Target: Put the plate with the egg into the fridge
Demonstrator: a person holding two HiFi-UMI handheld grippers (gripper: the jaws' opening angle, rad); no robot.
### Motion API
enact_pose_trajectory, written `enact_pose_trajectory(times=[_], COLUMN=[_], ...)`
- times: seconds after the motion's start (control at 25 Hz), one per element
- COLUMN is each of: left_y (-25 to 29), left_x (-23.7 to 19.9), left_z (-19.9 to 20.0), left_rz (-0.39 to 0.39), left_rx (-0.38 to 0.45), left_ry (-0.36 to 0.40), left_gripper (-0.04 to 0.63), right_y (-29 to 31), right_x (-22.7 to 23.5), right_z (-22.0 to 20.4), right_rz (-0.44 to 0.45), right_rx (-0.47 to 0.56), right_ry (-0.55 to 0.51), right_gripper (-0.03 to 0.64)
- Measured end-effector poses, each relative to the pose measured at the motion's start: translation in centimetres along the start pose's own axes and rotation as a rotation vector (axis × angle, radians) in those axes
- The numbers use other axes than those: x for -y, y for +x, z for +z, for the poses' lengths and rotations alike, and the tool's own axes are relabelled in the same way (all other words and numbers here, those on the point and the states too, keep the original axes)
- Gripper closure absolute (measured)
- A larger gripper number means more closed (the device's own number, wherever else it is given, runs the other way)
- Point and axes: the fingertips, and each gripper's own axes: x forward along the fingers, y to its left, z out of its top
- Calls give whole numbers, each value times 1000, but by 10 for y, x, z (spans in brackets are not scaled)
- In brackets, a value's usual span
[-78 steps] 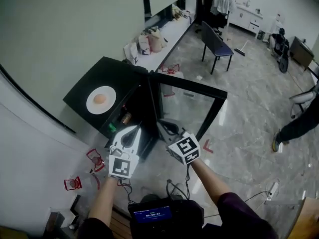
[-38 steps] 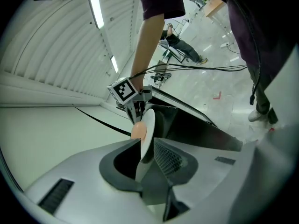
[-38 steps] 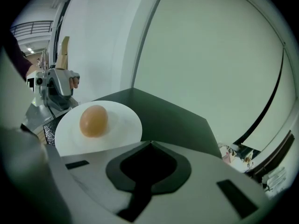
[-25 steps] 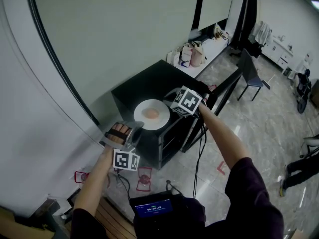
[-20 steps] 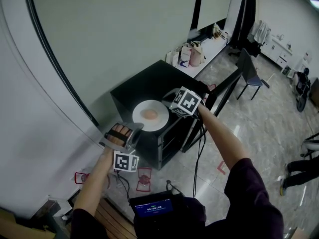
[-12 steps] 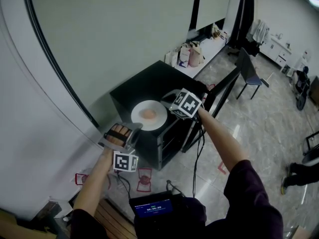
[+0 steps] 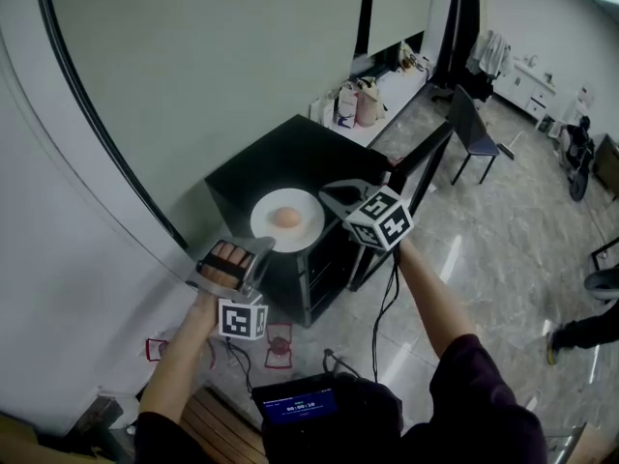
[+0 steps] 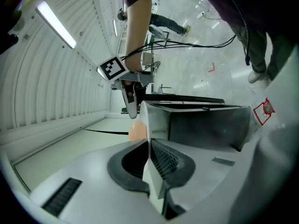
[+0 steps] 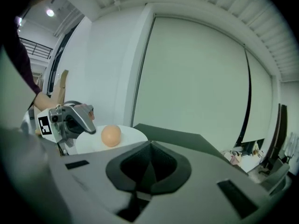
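A white plate (image 7: 302, 232) with a brown egg (image 7: 286, 217) is at the front of the black mini fridge's top (image 7: 280, 158). My left gripper (image 7: 261, 247) grips the plate's near rim; its jaws have just been closing. In the left gripper view the rim (image 8: 145, 125) stands edge-on between the pads, with the egg (image 8: 136, 130) behind it. My right gripper (image 7: 327, 193) is shut with nothing in it, a little right of the plate and apart from it. The right gripper view shows the egg (image 9: 111, 136), the plate (image 9: 133, 135) and the left gripper (image 9: 70, 120).
The fridge door (image 7: 426, 167) stands open to the right, and shelves (image 7: 324, 269) show inside. A white wall runs along the left. Bags (image 7: 353, 104) sit on a low counter behind the fridge and a chair (image 7: 472, 129) stands further back. Red marks (image 7: 280, 341) are on the floor.
The right gripper has drawn away from the plate's right rim, toward the lower right. The left gripper stays at the plate's near rim.
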Motion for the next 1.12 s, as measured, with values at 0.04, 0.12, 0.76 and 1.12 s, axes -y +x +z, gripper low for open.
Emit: enact_pose_trajectory(times=[0.04,0.12,0.76,1.12], left_y=[-2,-4,26,39], left_x=[-5,-13,-8,36], left_z=[8,24,196,254], left_rz=[9,26,29,7], left_rx=[5,12,-102,-174], left_ry=[5,16,-55,-83], left_gripper=[574,574,574,574], right_y=[-13,-40,-251,-287], right_x=[-3,-7,32,37], right_z=[0,-4,-82,-133], right_rz=[-19,-58,-167,-129], right_rx=[37,105,373,349], right_ry=[19,57,179,233], right_gripper=[611,611,611,611])
